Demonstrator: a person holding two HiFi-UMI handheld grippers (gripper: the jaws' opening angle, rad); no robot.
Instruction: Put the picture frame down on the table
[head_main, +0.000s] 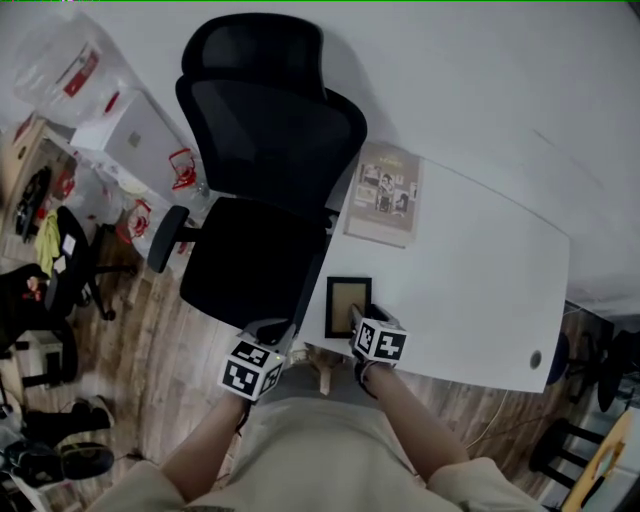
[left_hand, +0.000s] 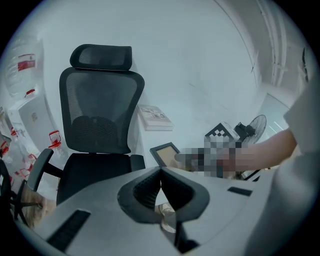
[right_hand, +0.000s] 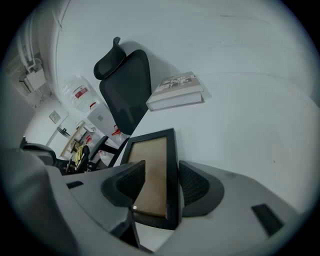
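Note:
A black picture frame (head_main: 347, 305) with a tan inside lies near the front left edge of the white table (head_main: 480, 280), by the look flat on it. My right gripper (head_main: 360, 318) is shut on the frame's near end; in the right gripper view the frame (right_hand: 156, 165) runs between the two pads, right gripper (right_hand: 162, 169). My left gripper (head_main: 274, 332) hovers off the table's left edge, above the chair seat, shut and with nothing in it (left_hand: 161, 171). In the left gripper view the frame (left_hand: 164, 151) shows beside the right hand.
A black mesh office chair (head_main: 265, 170) stands against the table's left side. A book (head_main: 385, 193) lies at the table's far left. Boxes, bags and stools crowd the wooden floor at left (head_main: 60, 250). A cable hole (head_main: 536, 358) sits near the table's front right.

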